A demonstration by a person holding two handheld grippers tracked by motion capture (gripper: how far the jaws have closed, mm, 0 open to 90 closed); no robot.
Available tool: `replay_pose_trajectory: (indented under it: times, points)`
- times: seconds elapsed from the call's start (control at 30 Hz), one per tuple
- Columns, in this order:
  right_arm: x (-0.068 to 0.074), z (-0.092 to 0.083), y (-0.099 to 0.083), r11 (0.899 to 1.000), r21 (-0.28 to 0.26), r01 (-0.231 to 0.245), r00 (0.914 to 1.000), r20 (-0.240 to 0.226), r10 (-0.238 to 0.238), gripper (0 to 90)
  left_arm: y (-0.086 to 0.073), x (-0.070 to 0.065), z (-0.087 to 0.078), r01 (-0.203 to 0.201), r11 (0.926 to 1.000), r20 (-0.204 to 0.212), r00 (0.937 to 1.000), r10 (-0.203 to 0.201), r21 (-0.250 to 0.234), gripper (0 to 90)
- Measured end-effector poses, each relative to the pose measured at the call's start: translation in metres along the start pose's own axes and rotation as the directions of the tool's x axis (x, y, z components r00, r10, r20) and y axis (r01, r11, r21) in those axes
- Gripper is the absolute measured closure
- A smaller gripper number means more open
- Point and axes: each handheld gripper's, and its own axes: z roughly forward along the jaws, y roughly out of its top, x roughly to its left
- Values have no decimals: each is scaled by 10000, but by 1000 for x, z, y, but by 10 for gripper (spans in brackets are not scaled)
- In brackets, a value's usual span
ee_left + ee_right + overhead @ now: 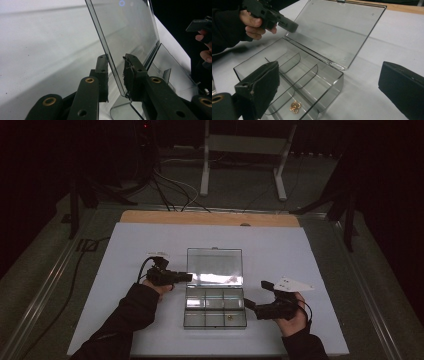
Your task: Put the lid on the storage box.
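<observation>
Left gripper view: left gripper (115, 75) jaws pinch the box (215, 312) lid (127, 37); right gripper (329, 87) jaws gape wide, empty, beside the box.

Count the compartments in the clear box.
6: the box is split two rows by three. The near-right one holds a small gold piece; the others look empty, though glare hides some floors.

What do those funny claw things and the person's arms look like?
Both grippers are black. The left gripper has bars with brass-coloured rivets and a black cable behind. The right gripper carries a pale three-cornered plate on top. The person wears dark long sleeves.
</observation>
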Motion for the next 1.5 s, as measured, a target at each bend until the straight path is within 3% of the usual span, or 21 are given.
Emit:
replay_pose_trajectory:
  times: [0.47, 0.8, 0.87, 1.03, 1.5]
  points:
    - [0, 0, 0, 10000, 1, -5, 10000, -46, 5, 36, 0, -2, -5, -523, 9985, 178, 9985, 526, -156, 833]
    - [1, 1, 1, 10000, -28, -29, 9999, -130, 28, 35, -1, -3, -8, -1021, 9943, 382, 9939, 1032, -308, 862]
    - [1, 1, 0, 10000, -7, -24, 9999, -131, 24, 35, -1, -3, -9, -1294, 9911, 391, 9907, 1306, -326, 867]
    - [1, 1, 1, 10000, -34, -46, 9999, -159, 46, 35, -2, -4, -9, -1538, 9873, 382, 9871, 1553, -405, 869]
    - [0, -1, 0, 9994, -350, 38, 9997, -253, -47, 55, -4, -9, -12, -2457, 9682, 135, 9690, 2466, -477, 874]
